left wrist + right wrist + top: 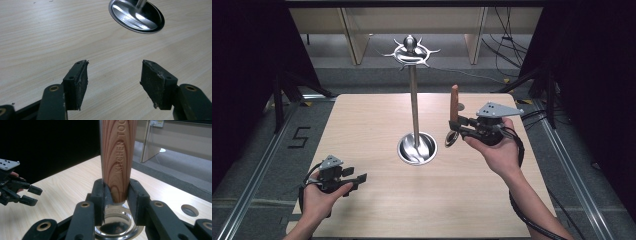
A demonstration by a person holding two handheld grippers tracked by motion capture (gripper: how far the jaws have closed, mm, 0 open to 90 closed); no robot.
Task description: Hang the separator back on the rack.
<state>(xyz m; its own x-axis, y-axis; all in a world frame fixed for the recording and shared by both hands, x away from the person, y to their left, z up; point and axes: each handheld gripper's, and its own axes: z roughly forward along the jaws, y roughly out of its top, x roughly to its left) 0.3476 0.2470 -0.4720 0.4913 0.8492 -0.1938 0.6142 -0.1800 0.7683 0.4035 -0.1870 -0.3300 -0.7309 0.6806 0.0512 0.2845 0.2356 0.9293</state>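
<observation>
the right gripper, right of centre in the high view, has its jaws pinching a wooden-handled utensil at the base of its upright handle, just right of the metal stand with its round base. the left gripper, lower left, hovers over the counter with jaws spread, nothing between them

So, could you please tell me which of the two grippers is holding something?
The right gripper: its fingers clamp a wooden-handled utensil upright; the left gripper is open over the table.
</observation>
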